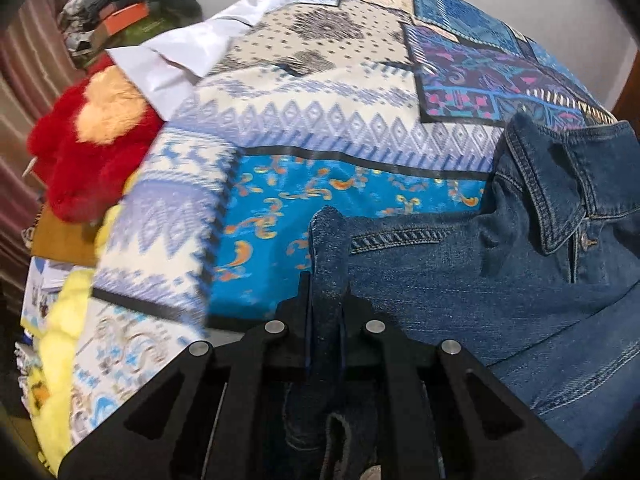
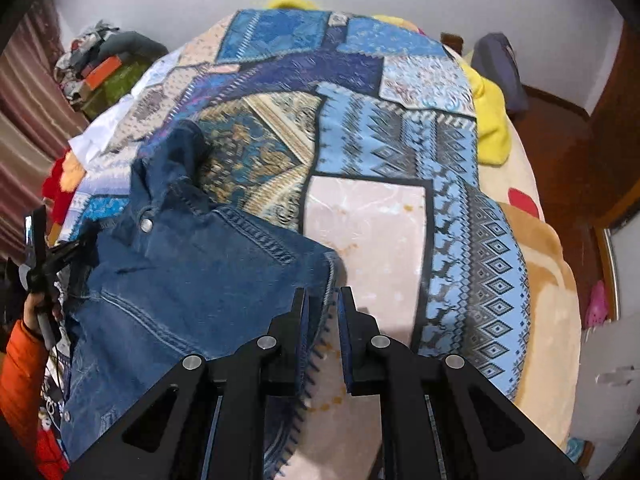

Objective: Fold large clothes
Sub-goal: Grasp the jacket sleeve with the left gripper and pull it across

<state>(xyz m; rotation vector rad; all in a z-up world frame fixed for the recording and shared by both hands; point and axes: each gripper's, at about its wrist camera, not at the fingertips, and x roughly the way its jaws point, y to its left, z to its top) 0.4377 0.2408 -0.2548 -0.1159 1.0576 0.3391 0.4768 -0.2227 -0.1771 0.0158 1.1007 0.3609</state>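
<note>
Nearest the left wrist camera, the left gripper (image 1: 325,300) is seen clenched on a raised fold of the denim jacket (image 1: 500,264), the cloth standing up between its pads. In the right wrist view, the right gripper (image 2: 322,320) is drawn nearly together at the jacket's other edge; the hem is seen running along its left finger (image 2: 298,336), but patterned cover shows through the narrow gap, so a firm hold on denim cannot be confirmed there.

The jacket lies spread on the patchwork bedspread (image 1: 280,128), collar (image 1: 560,184) up toward the far side, snap button (image 2: 146,224) showing.

The main risk is judged to be an uneven lift: if the right grip holds only a thin edge, or nothing, that side could slip free and the fold would skew. The bedspread could also be pinched with the hem and dragged up.

Further off, a white garment (image 1: 180,52), a red plush toy (image 1: 92,144) and a yellow blanket (image 2: 490,120) lie near the bed's edges, where a swung sleeve could snag or be lost among them.
</note>
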